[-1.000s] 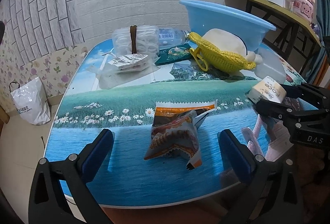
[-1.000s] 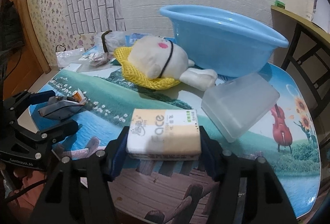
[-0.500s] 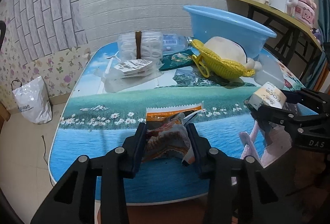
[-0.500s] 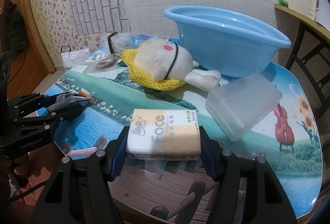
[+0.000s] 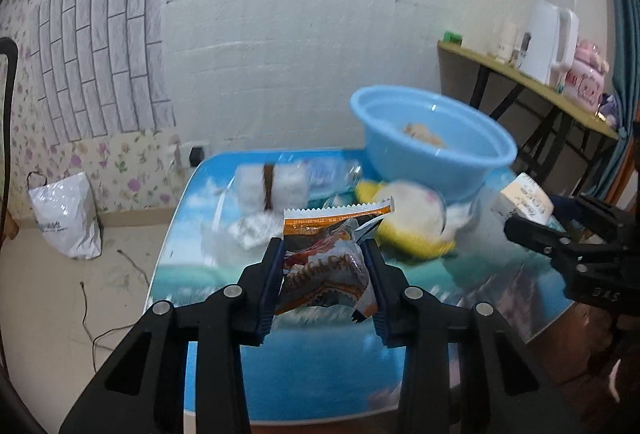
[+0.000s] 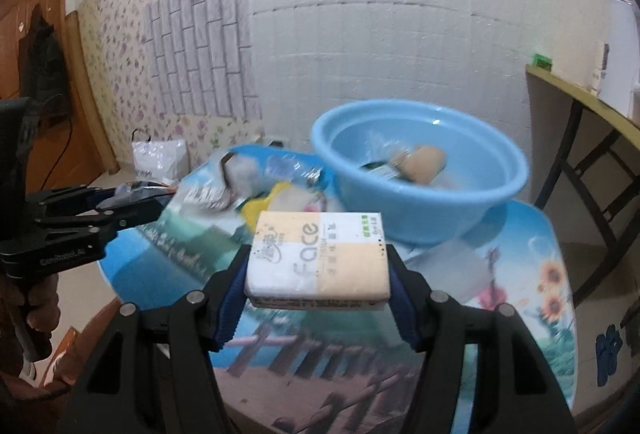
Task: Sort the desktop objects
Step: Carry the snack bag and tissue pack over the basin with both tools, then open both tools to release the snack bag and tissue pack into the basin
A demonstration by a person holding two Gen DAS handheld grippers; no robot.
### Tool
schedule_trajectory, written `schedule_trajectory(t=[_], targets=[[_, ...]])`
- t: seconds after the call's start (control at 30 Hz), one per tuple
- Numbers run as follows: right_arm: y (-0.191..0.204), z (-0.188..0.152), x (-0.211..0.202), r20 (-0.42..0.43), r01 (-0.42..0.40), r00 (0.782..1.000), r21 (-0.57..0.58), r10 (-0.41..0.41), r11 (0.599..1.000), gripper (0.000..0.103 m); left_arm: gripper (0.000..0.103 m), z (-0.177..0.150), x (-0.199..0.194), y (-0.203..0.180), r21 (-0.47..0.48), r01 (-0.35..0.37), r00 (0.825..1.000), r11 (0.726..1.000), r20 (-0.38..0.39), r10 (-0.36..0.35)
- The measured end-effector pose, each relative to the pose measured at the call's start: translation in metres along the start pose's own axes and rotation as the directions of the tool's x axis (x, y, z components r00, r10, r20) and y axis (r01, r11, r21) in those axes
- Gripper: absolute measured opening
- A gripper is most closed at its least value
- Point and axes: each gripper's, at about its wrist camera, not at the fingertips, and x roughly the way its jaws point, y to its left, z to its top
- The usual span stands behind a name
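Note:
My left gripper (image 5: 324, 254) is shut on an orange and white snack packet (image 5: 326, 266) and holds it in the air above the table's near edge. My right gripper (image 6: 318, 262) is shut on a white and peach tissue pack (image 6: 318, 260), also lifted above the table. A blue plastic basin (image 6: 420, 170) stands at the back of the table with some items inside; it also shows in the left wrist view (image 5: 432, 138). Each gripper appears in the other's view, the right one (image 5: 524, 214) and the left one (image 6: 132, 198).
A picture-printed table (image 6: 532, 274) carries a yellow knit hat with a plush toy (image 5: 412, 218), a clear box with a brown band (image 5: 272, 186), a water bottle and a clear lid (image 6: 452, 266). A white bag (image 5: 68, 214) sits on the floor. A side desk (image 5: 532, 82) stands at the right.
My left gripper closed on the snack packet and lifted it off the table. Both grippers rose and tilted up, so the basin's inside now shows.

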Motion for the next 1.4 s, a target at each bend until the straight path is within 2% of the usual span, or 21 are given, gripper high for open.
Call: schedule_trajectory(t=[0.2, 0.37, 0.6, 0.9, 1.07, 1.4], targets=[[-0.032, 0.019, 0.007, 0.016, 0.033, 0.999, 0.053, -0.034, 0.998, 0.062, 0.038, 0.032, 0.011, -0.021, 0.002, 0.041, 0.999, 0.999, 0.027, -0.041], [-0.056, 0.033, 0.014, 0.025, 0.049, 0.998, 0.055, -0.051, 0.997, 0.062, 0.038, 0.053, 0.031, -0.044, 0.052, 0.069, 0.997, 0.996, 0.024, -0.071], [-0.088, 0.047, 0.029, 0.022, 0.063, 0.998, 0.053, -0.064, 0.997, 0.062, 0.038, 0.075, 0.066, -0.073, 0.072, 0.111, 0.994, 0.991, 0.002, -0.111], [-0.110, 0.044, 0.051, 0.005, 0.055, 0.998, 0.077, -0.056, 0.995, 0.062, 0.038, 0.088, 0.108, -0.109, 0.136, 0.140, 0.990, 0.981, -0.051, -0.134], [-0.112, 0.041, 0.055, 0.013, 0.047, 0.999, 0.081, -0.048, 0.996, 0.062, 0.039, 0.087, 0.118, -0.116, 0.147, 0.138, 0.990, 0.980, -0.063, -0.130], [-0.112, 0.042, 0.055, 0.026, 0.052, 0.998, 0.107, -0.055, 0.993, 0.062, 0.053, 0.084, 0.116, -0.120, 0.156, 0.130, 0.990, 0.979, -0.066, -0.121]])
